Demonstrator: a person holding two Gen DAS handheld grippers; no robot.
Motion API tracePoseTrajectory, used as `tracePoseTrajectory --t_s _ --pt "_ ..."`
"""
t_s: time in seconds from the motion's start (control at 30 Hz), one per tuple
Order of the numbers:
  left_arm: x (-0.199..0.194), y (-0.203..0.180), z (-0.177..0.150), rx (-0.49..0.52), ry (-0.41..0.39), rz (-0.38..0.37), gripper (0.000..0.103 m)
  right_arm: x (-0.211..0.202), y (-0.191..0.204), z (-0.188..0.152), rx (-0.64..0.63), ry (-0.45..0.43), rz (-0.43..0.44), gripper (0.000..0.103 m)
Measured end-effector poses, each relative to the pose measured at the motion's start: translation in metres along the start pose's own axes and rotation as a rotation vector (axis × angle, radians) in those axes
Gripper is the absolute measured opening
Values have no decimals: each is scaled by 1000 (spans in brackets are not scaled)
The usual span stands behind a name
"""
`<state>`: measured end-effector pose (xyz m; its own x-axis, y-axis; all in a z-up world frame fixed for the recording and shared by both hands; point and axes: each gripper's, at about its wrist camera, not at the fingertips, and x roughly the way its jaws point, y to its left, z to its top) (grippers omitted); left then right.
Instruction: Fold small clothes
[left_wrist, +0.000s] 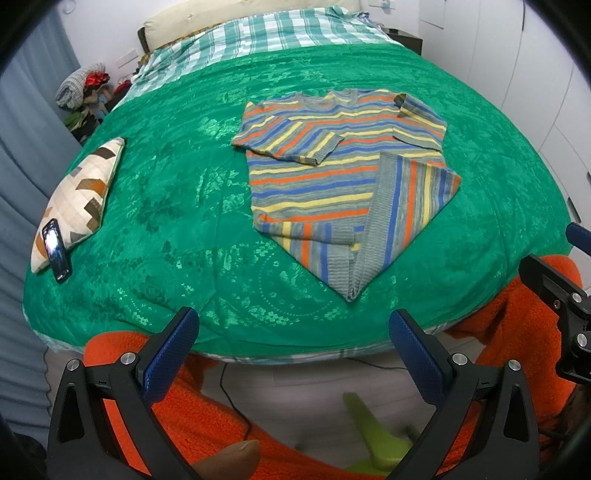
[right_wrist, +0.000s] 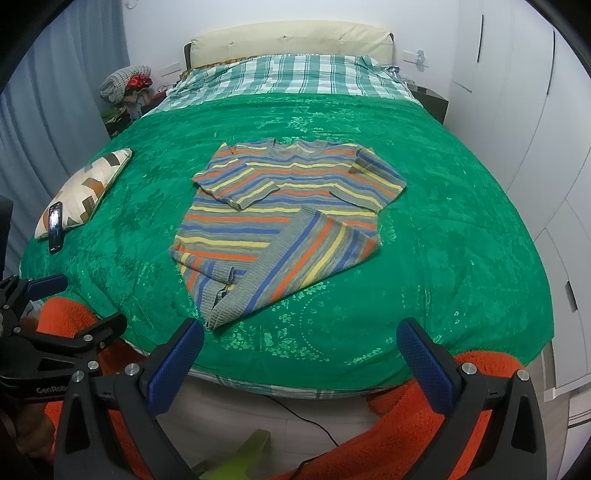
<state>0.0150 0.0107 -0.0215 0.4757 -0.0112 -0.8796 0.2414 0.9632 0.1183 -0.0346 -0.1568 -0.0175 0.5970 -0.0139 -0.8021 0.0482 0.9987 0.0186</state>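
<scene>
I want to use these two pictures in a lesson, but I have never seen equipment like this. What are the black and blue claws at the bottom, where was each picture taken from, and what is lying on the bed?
There is no robot here. A person holds a two-finger gripper in each hand, and each gripper carries a wide-angle camera looking forward along its fingers. One picture comes from the left gripper, the other from the right gripper. Both stand open near the foot of the bed and hold nothing.

On the green bedspread lies a striped sweater, partly folded: both sleeves are turned in over the chest and the bottom corners are folded up. Off to the left rest a patterned cushion and a phone leaning against it. The orange fleece is the person's clothing.
</scene>
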Motion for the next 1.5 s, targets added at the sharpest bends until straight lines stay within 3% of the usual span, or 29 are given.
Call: tracePoseTrajectory --t_s 0.37,0.5,0.57,0.6,0.73,0.93,1.0,1.07,1.1,1.13,1.17,1.33,1.43,1.5 --pt "3 3 1 5 12 7 103 1 2 3 -19 -2 10 103" --pt "-10 25 10 -14 -99 8 103 9 -12 19 -131 -106 48 103" --pt "-19 45 16 -66 -164 3 103 30 -26 31 -175 -120 9 103" --pt "-22 54 21 -89 -188 16 103 51 -32 38 -200 -82 -26 103" --pt "-20 79 29 -142 -216 137 103 118 -29 59 -284 33 -65 103" --pt "-5 96 21 -218 -133 111 103 209 -19 106 -265 126 80 97" --pt "-5 93 17 -212 -120 110 103 245 -19 119 -277 199 110 89" --pt "-5 89 12 -208 -113 99 103 273 -19 121 -321 268 129 60" --pt "-5 89 9 -208 -109 93 103 283 -19 118 -349 315 168 35" --pt "-4 88 7 -209 -98 86 103 284 -21 117 -358 335 204 18" --pt "-3 88 6 -211 -84 83 103 277 -24 115 -365 330 222 8" --pt "6 99 -5 -247 -52 86 103 179 -67 87 -355 247 344 8" --pt "18 105 -9 -274 -24 73 103 141 -92 51 -356 259 330 8" --pt "25 105 -9 -278 -1 34 102 129 -107 24 -354 295 269 8"
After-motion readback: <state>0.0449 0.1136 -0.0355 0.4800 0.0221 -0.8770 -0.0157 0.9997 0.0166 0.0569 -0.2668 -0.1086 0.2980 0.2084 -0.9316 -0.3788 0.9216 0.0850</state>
